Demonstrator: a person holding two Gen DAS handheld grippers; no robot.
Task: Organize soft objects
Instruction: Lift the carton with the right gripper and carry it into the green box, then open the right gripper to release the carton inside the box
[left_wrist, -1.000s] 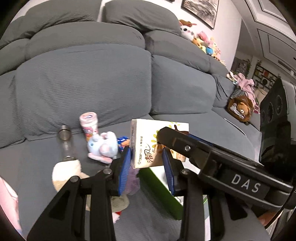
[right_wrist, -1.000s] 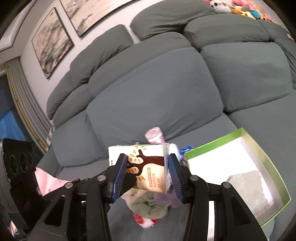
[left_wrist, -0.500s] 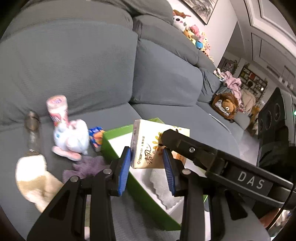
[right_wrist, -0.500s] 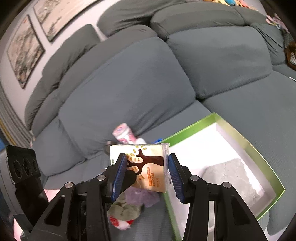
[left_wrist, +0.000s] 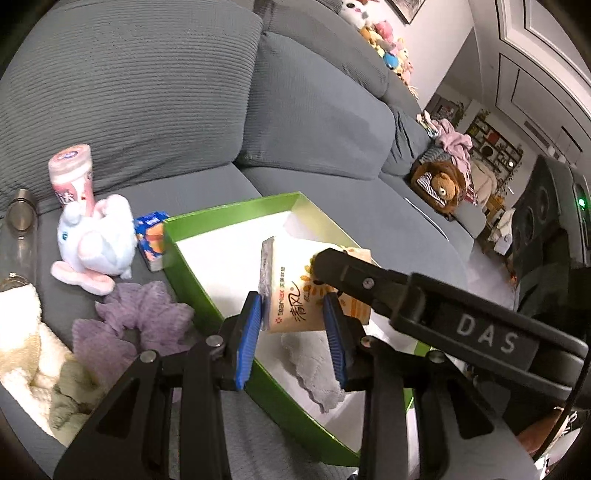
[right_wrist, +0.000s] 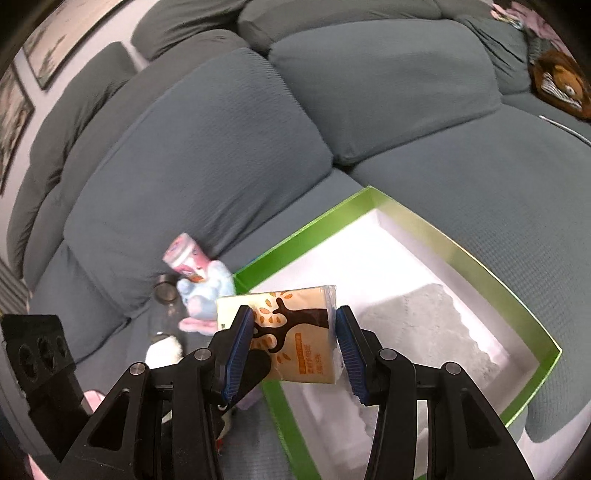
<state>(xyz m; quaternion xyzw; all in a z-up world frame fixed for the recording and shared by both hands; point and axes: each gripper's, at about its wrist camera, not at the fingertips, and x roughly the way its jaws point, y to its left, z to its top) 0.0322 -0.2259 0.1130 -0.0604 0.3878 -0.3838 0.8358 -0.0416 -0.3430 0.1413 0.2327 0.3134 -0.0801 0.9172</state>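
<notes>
We hold the tissue pack (left_wrist: 295, 291) with both tools. The left gripper (left_wrist: 293, 330) has its blue pads against the narrow end of the pack and its jaws are closing a little more; the right gripper (right_wrist: 293, 345) is clamped across the wide printed face.

Compared with a second ago, the pack has come down and forward: then it hung in front of the sofa cushions, now it is over the white inside of the green box (left_wrist: 207, 306), just above the grey cloth (left_wrist: 314, 369). We judge that the placing is almost done and only the release remains.

The left view alone shows the purple scrunchie (left_wrist: 136, 325), the plush rabbit (left_wrist: 96, 240) and the small blue carton (left_wrist: 149, 236) waiting outside the box. The right view shows the whole far rim of the box.
</notes>
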